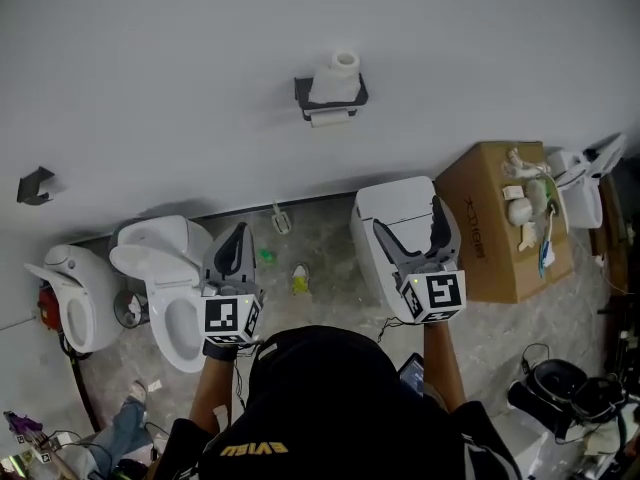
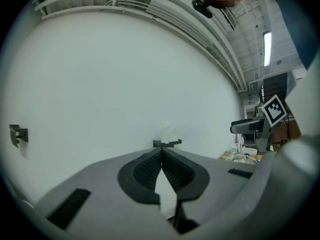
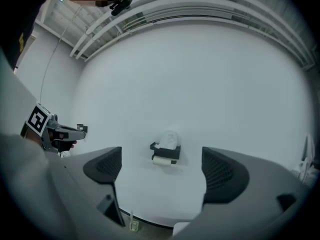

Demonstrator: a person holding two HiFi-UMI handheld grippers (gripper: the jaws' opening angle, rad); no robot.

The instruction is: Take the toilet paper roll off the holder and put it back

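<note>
A black holder point(image 1: 331, 96) is fixed to the white wall. A white toilet paper roll point(image 1: 338, 76) stands upright on top of it, and a second roll point(image 1: 330, 118) hangs under it. Both grippers are well short of the wall. My left gripper point(image 1: 238, 236) is shut with nothing in it; in the left gripper view its tips point(image 2: 161, 152) meet just below the holder point(image 2: 167, 143) and the roll point(image 2: 168, 132). My right gripper point(image 1: 412, 226) is open and empty. In the right gripper view the holder point(image 3: 166, 152) and the roll point(image 3: 169, 140) show between its spread jaws point(image 3: 162, 169).
Two toilets point(image 1: 165, 278) point(image 1: 75, 293) stand on the floor at the left and a white toilet tank point(image 1: 390, 208) below the holder. A cardboard box point(image 1: 495, 228) with small items sits at the right. A second black bracket point(image 1: 35, 185) is on the wall, far left.
</note>
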